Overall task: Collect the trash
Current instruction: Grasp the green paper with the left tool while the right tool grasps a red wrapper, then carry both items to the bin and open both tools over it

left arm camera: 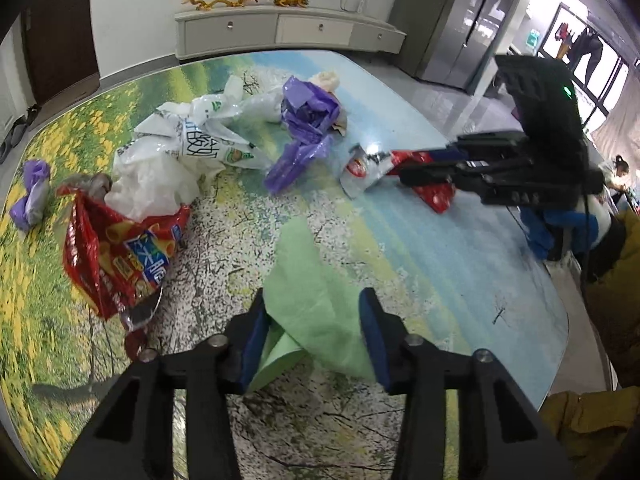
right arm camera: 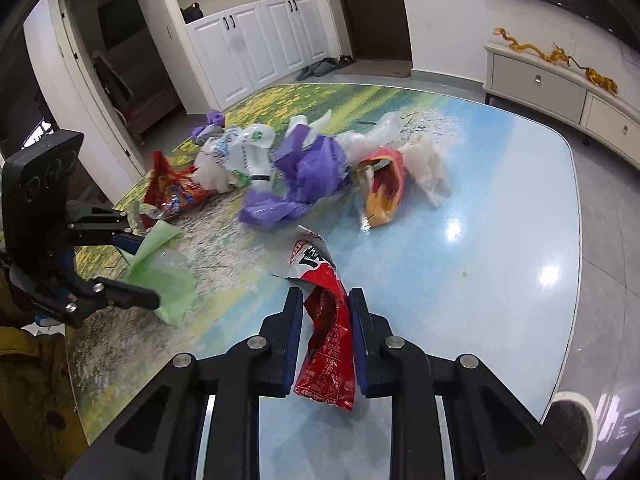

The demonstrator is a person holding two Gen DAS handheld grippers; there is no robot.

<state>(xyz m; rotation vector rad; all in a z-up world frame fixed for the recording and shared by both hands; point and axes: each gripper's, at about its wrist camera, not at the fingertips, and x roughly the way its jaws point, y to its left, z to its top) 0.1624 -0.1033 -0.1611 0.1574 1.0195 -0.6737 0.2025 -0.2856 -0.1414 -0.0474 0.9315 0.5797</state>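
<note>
My left gripper [left arm camera: 314, 304] is open, its jaws on either side of a light green plastic bag [left arm camera: 312, 280] that lies on the table; the gripper also shows in the right wrist view [right arm camera: 144, 270]. My right gripper [right arm camera: 325, 300] has its jaws close on both sides of a red and white snack wrapper [right arm camera: 328, 332], which shows in the left wrist view too [left arm camera: 376, 168]. Whether the jaws pinch it is unclear. Trash lies further off: a purple bag [left arm camera: 308, 120], white printed bags [left arm camera: 192, 140], a red chip bag [left arm camera: 120, 248].
The table [right arm camera: 500, 240] has a glossy landscape print and a curved edge at right. A small purple wad [left arm camera: 32, 196] lies far left. A pink and yellow wrapper [right arm camera: 384, 184] and white tissue [right arm camera: 430, 164] lie beyond the purple bag. A round bin opening [right arm camera: 568, 428] shows below the table's right edge.
</note>
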